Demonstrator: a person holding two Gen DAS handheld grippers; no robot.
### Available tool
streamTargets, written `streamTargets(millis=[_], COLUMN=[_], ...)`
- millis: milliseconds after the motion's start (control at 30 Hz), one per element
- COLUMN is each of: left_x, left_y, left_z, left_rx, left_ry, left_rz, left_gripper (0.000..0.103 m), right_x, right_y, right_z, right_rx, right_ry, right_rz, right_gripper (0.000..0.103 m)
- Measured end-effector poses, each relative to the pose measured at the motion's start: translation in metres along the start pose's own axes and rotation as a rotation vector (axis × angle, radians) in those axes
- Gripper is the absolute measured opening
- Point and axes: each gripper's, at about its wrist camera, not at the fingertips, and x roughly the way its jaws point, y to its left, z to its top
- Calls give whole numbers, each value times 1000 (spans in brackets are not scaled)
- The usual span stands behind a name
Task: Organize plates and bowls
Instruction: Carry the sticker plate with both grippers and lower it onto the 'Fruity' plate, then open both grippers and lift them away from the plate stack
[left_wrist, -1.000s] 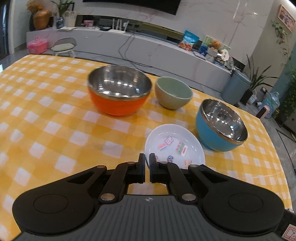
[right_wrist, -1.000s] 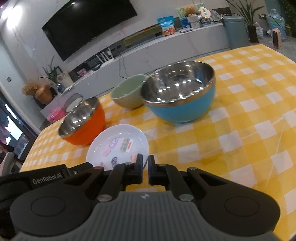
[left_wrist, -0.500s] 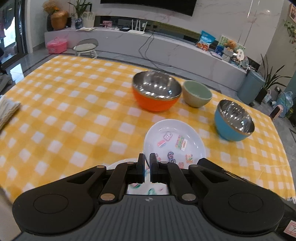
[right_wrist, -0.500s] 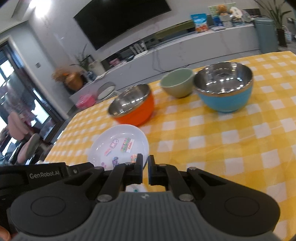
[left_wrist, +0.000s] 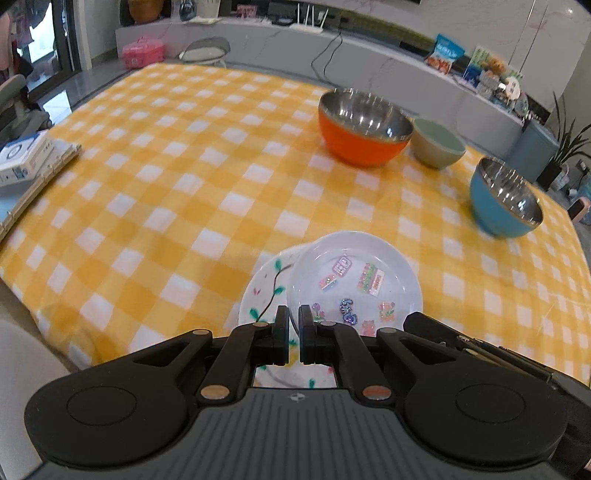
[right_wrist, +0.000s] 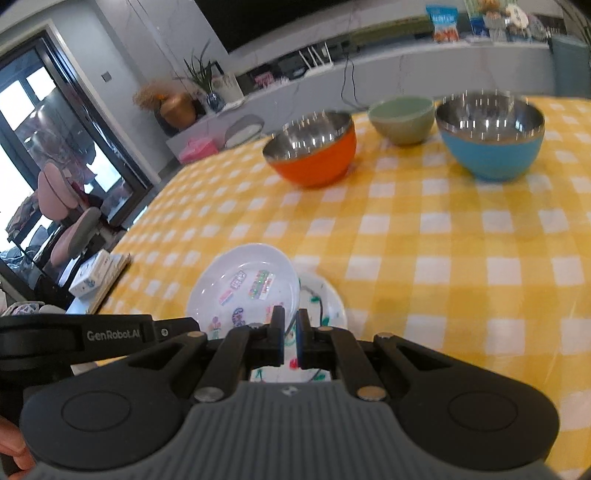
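A white plate with stickers (left_wrist: 354, 280) is held by both grippers above a second white plate with a painted vine (left_wrist: 264, 291) on the yellow checked table (left_wrist: 166, 192). My left gripper (left_wrist: 293, 336) is shut on the sticker plate's near rim. My right gripper (right_wrist: 290, 338) is shut on the same plate (right_wrist: 243, 288), with the vine plate (right_wrist: 321, 299) showing beside it. An orange bowl (left_wrist: 364, 127), a green bowl (left_wrist: 437, 144) and a blue bowl (left_wrist: 504, 197) stand at the far side.
A small box on a bamboo mat (left_wrist: 26, 158) lies at the table's left edge. A long counter (left_wrist: 369, 55) with snack bags runs behind the table. Chairs (right_wrist: 62, 218) stand off to the left.
Both grippers pulled back toward the near table edge with the sticker plate. The bowls now look farther away, and the vine plate has come into view under the sticker plate.
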Motion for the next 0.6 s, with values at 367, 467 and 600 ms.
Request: streamTargets(millis=[367, 467, 600], left_x=[16, 17, 19], left_y=[11, 12, 11], left_z=[-10, -10, -10], left_rx=[-17, -18, -15], left_ry=[45, 37, 38], left_rz=[1, -5, -3], left_gripper=[4, 4, 5], right_x=[16, 19, 20], right_y=[-6, -6, -8], right_z=[-11, -11, -10], right_rx=[47, 49, 61], right_ry=[88, 96, 100], right_rz=[2, -3, 2], right_gripper=[2, 3, 3])
